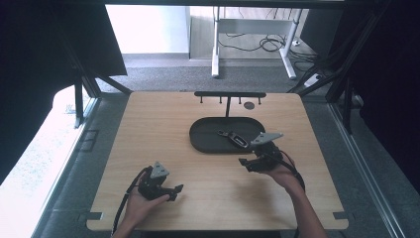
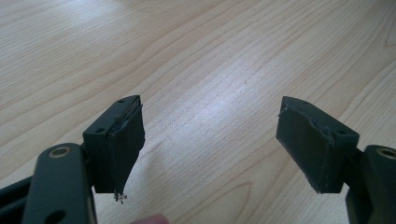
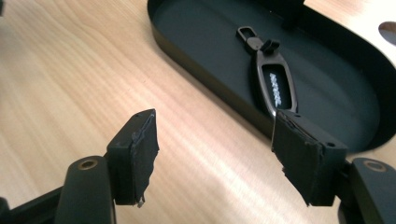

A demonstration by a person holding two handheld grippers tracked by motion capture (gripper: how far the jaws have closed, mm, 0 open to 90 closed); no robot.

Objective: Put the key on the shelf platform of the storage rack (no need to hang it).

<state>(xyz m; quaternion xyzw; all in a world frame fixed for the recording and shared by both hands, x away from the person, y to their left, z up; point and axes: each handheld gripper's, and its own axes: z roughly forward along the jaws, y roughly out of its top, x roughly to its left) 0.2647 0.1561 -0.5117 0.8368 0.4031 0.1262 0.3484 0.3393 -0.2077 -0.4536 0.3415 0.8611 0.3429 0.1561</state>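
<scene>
Right gripper [image 1: 247, 163]: jaws apart, nothing between them, just near of the black oval tray [image 1: 203, 144]. Key fob [image 3: 273, 84] lies flat inside the tray; the right gripper view shows its clip and pale window, blurred in the high view. Left gripper [image 1: 174, 191]: jaws wide, empty, over bare table [image 1: 148, 124], well left. Rack [image 1: 229, 94] stands beyond the tray.

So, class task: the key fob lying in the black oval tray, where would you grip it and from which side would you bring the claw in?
Probably grip the key fob across its long narrow body, pads on the two long edges, coming from above. It lies flat on the floor of the tray, whose raised rim blocks a level approach. The small clip end looks too thin. The right claw, open beside the rim, is nearest.
</scene>
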